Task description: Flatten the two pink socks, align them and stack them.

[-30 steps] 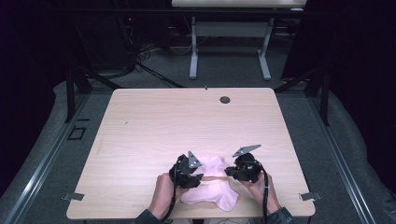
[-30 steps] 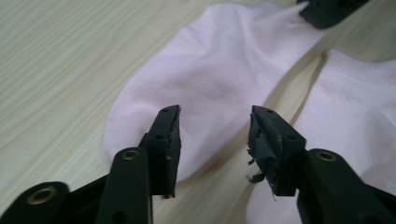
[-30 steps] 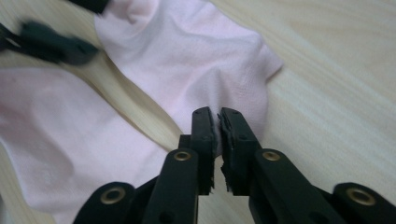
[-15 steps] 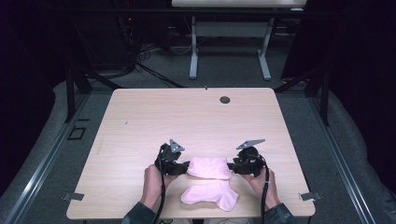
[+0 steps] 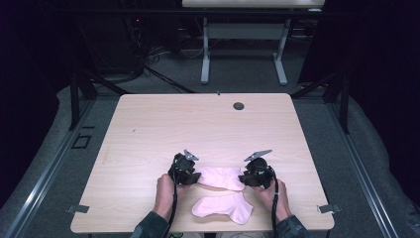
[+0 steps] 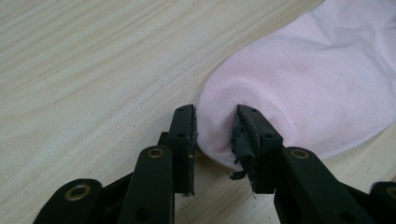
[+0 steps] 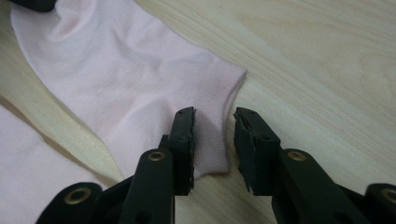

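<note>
Socks of soft pink knit lie near the worktop's front edge, 2 of them. The far sock stretches flat between both grippers; the near sock lies just in front, heel bent. Left gripper has just been closing, its black jaws pinching the rounded toe. Right gripper jaws stand slightly apart astride the ribbed cuff, fabric between them, pads not pressing. Pale woodgrain laminate shows beneath.

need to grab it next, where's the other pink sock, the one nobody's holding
In the high view the loose sock lies at the table's near edge, just below the stretched sock.
</note>
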Demonstrator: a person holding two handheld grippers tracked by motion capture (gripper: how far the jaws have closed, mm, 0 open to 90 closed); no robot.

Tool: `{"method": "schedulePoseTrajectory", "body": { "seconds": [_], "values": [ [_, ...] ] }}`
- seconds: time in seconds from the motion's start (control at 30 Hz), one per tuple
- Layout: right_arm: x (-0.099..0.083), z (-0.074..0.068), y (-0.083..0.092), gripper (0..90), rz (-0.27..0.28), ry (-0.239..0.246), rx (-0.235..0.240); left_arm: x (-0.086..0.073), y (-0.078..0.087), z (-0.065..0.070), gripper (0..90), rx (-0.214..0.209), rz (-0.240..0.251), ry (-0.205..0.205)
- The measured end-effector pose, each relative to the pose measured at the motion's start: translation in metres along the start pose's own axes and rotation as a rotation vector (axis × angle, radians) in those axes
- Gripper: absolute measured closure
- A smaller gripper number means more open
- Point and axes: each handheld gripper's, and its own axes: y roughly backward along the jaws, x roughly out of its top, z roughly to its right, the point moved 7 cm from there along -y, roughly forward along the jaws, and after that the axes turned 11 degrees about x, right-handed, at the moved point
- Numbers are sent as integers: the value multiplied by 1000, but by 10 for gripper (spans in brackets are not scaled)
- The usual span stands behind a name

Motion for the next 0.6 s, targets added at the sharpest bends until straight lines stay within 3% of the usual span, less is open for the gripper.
{"method": "schedulePoseTrajectory", "body": {
  "seconds": [0.17, 0.23, 0.43, 0.6],
  "values": [
    [2, -3, -2, 764, -11, 5, 11, 1, 0, 3, 740, -3, -2, -14],
    [1, -2, 0, 800, -42, 17, 4, 0, 0, 3, 775, -7, 1, -18],
    [-1, -3, -1, 851, 2, -5, 12, -3, 0, 3, 851, -3, 52, -27],
    [-1, -1, 2, 854, -1, -15, 15, -4, 4, 2, 860, -38, 72, 7]
  ]
}}
